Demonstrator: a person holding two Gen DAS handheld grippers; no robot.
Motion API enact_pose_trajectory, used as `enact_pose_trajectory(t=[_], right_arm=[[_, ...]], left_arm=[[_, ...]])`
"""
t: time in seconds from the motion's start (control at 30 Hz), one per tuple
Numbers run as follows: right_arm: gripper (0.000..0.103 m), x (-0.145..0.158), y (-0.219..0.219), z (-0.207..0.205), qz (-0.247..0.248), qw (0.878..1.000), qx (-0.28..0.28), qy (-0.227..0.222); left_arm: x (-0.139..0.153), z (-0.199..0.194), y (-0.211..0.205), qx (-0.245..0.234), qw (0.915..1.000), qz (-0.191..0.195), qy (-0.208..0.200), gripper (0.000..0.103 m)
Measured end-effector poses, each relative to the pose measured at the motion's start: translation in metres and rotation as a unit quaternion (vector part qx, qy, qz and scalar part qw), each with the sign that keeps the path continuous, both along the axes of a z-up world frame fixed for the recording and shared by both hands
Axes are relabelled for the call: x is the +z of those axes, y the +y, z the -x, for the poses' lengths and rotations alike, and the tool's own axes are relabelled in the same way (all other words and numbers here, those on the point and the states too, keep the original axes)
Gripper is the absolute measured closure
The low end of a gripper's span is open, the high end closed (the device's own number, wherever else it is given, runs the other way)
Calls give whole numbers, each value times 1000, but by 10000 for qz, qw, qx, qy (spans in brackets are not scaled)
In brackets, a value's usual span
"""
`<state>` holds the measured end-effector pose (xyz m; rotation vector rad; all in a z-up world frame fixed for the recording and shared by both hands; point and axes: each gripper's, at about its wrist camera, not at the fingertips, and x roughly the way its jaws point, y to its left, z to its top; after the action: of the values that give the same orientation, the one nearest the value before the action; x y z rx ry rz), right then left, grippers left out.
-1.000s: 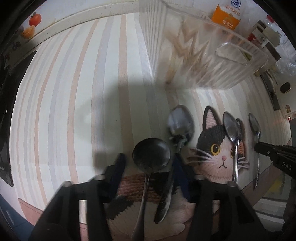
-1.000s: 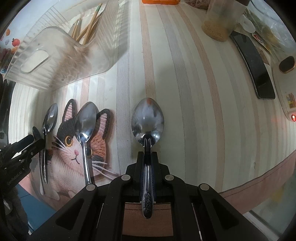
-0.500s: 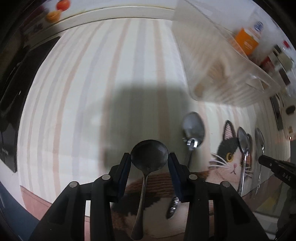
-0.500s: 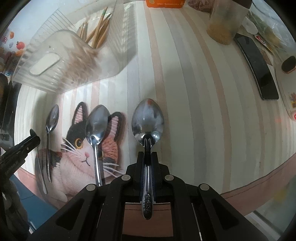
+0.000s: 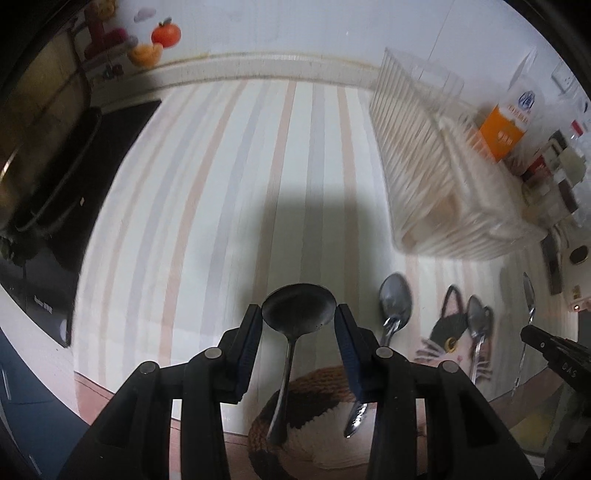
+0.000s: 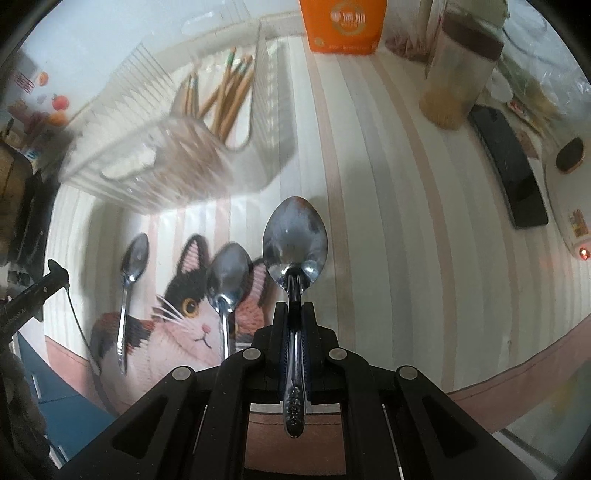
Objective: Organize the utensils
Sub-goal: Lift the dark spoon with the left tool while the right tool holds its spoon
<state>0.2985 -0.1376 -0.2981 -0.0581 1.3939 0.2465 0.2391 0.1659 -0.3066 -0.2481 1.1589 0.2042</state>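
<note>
**Both claws carry spoons above the striped cloth**

Left claw (image 5: 299, 326) is clamped on a dark round-bowled spoon (image 5: 298, 314): both pads press the rim of its bowl, and its thin handle hangs back between the fingers toward the camera. Beyond its tips lies the striped tablecloth (image 5: 207, 229), in the claw's own shadow. Ahead and to its right stands a clear ribbed plastic bin (image 5: 436, 177), blurred in this view. Just right of its right finger lies a steel spoon (image 5: 396, 302) on the cloth, bowl pointing away, its handle passing behind that finger. Further right is a cat-shaped mat (image 5: 454, 339) with another spoon on it, and past that the tip of the right claw (image 5: 554, 354).

Right claw (image 6: 294, 314) is squeezed tight on the neck of a large steel spoon (image 6: 294, 236), bowl out ahead of the tips, patterned handle end running back toward the camera. Left of its fingers two smaller spoons (image 6: 226, 277) lie across the cat mat, bowls pointing away. Ahead and to the left, the bin holds a bundle of chopsticks (image 6: 225, 99) standing tilted in one compartment. Straight ahead stands an orange carton (image 6: 343, 26); ahead to the right, a jar (image 6: 458, 74) and a black phone (image 6: 513, 177).
</note>
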Motion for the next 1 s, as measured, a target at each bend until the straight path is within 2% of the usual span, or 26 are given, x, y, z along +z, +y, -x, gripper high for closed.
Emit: enact_pose_trajectory(t=[0.1,0.13,0.2,0.27,0.37,0.43,0.53,0.67,0.8,0.87,0.93,1.0], right_arm=[[96,21,-4,-6,-112,9997,-32,-201],[96,30,-5,-8,-170,9994,-58,-283],[96,39,-6,-12,-263,9989,-86,-385],[96,55,-6,-17,-398,9978,-107,-514],[96,69,1,-26,-472,9964,-91,-696],[96,70,2,-29,-510,9960,-112,-721],[96,66,0,-30,-489,9964,-142,-681],[96,34,-3,-28,-365,9979,-275,-468],[96,5,-15,-26,-142,9985,-480,-237],[96,-9,-24,-26,-7,9980,-616,-118],[96,-20,-32,-27,108,9971,-747,-34],[96,-27,-38,-27,173,9962,-853,29]], left_arm=[[18,0,-1,-9,9998,22,-184,68],[25,0,-3,-28,9997,46,-240,98],[39,-4,-2,-53,9991,238,-338,101],[54,-8,-2,-99,9986,257,-461,101],[57,-18,2,-75,9980,308,-556,100],[47,-22,7,-15,9976,464,-507,97],[19,-25,14,-17,9969,732,-280,68],[-19,-35,3,-328,9965,770,0,67],[-52,-53,-21,-742,9955,482,348,66],[-63,-59,-32,-899,9942,358,474,52],[-64,-63,-43,-1035,9939,145,360,34],[-65,-68,-45,-1015,9942,161,304,33]])
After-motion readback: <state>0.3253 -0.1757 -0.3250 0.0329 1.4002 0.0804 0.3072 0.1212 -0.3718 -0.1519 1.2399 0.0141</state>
